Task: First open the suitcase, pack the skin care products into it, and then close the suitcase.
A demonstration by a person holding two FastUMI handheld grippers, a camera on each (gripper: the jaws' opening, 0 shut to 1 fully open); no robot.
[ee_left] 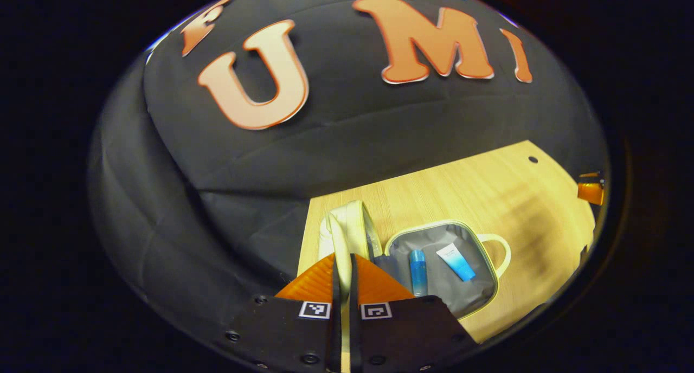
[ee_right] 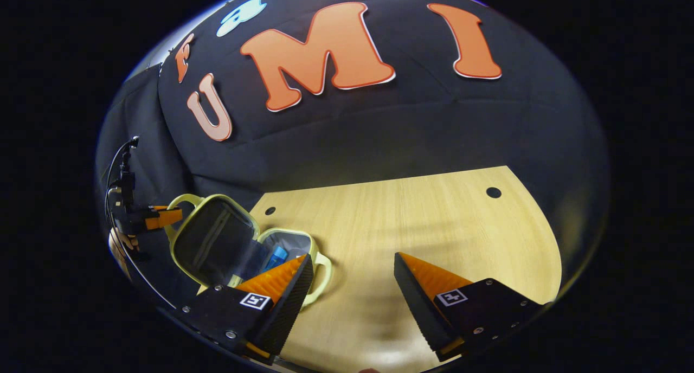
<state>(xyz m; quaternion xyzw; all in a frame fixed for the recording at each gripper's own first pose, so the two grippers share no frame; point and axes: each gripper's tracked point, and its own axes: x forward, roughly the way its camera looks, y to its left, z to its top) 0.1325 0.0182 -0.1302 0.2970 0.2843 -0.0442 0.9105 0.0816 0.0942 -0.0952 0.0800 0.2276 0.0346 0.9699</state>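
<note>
We see the suitcase (ee_left: 461,286) lying open at the left edge of the desk (ee_left: 461,188), its lid (ee_left: 347,229) raised upright and pinched edge-on in our left claw (ee_left: 342,286). Inside the grey base lie a blue bottle (ee_left: 418,272) and a white-and-blue tube (ee_left: 456,262), long axes running roughly front to back, the tube slanted. Our right claw (ee_right: 352,286) hangs spread above bare desk.

No readable text shows; print on the blue-and-white tube (ee_left: 456,261) is too small to read.
</note>
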